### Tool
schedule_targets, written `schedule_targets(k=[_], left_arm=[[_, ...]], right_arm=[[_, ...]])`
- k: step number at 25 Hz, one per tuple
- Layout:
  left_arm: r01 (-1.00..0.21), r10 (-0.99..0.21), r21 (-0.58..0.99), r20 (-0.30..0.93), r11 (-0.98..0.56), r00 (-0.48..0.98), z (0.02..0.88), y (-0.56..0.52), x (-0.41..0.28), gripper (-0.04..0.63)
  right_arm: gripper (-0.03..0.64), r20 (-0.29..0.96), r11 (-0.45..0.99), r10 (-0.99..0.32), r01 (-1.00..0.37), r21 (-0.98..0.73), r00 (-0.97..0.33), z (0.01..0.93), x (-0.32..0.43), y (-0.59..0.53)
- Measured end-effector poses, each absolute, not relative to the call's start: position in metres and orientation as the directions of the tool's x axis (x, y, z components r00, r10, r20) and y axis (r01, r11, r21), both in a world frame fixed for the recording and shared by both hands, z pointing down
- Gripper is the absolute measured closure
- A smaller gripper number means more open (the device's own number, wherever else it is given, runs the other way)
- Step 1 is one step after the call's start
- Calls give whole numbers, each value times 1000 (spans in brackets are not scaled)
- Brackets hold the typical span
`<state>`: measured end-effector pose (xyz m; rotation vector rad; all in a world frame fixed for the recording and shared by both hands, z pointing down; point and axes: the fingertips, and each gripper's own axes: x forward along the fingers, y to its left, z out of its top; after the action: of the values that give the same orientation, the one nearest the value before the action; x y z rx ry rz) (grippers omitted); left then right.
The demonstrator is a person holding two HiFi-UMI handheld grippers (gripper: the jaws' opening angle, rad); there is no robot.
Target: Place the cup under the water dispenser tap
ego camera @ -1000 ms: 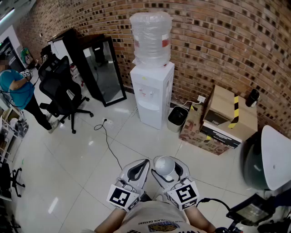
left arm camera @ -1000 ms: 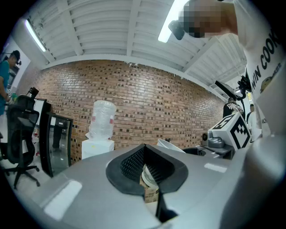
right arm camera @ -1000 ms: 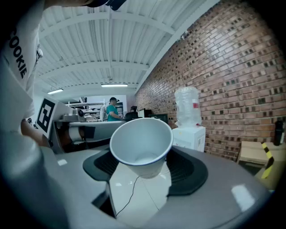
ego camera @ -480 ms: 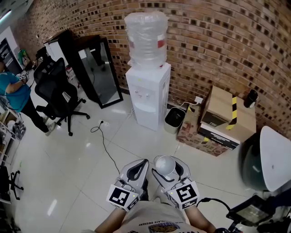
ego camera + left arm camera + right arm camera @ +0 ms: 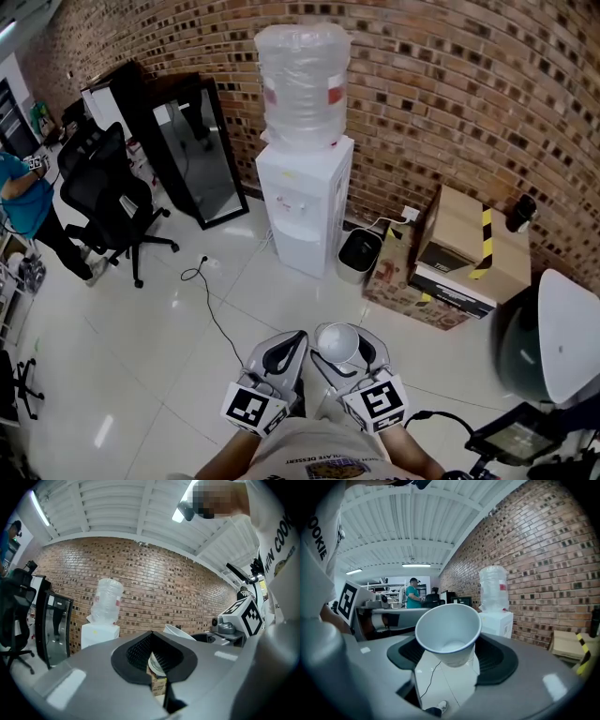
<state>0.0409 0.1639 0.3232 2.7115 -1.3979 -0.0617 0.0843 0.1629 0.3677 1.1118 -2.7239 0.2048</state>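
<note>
A white water dispenser (image 5: 302,202) with a clear bottle (image 5: 300,80) on top stands against the brick wall, a few steps ahead of me. Its taps (image 5: 286,200) sit above a recess in its front. My right gripper (image 5: 342,354) is low in the head view, shut on a white paper cup (image 5: 339,343) with its mouth facing up. In the right gripper view the cup (image 5: 449,632) tilts toward the camera between the black pads (image 5: 499,660), with the dispenser (image 5: 496,620) beyond. My left gripper (image 5: 279,356) is beside it, shut and holding nothing; its view shows the dispenser (image 5: 99,634) far off.
A small dark bin (image 5: 358,251) and cardboard boxes (image 5: 459,248) stand right of the dispenser. A black-framed panel (image 5: 197,150), an office chair (image 5: 108,187) and a person in teal (image 5: 23,192) are at the left. A cable (image 5: 211,314) runs across the white floor.
The dispenser has drawn slightly nearer and shifted left in the head view. Both grippers keep their place, and the cup stays in the right one.
</note>
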Motion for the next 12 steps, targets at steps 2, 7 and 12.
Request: schedule_targets(k=[2,7,12], left_arm=[[-811,-815,104,10,-576,580,325,150,35,603],[-814,-819,122,13,-568,574,327,117,17,603],[-814,-821,145,14,-563,571,328,85,-2,603]], right_arm=[[279,233,711,-673,-700,-58,-703,370,78,150],[279,246,719,-662,-693,-61,-708,372,61,120],[281,264,721,-657,-691,-54,-706,372,43,88]])
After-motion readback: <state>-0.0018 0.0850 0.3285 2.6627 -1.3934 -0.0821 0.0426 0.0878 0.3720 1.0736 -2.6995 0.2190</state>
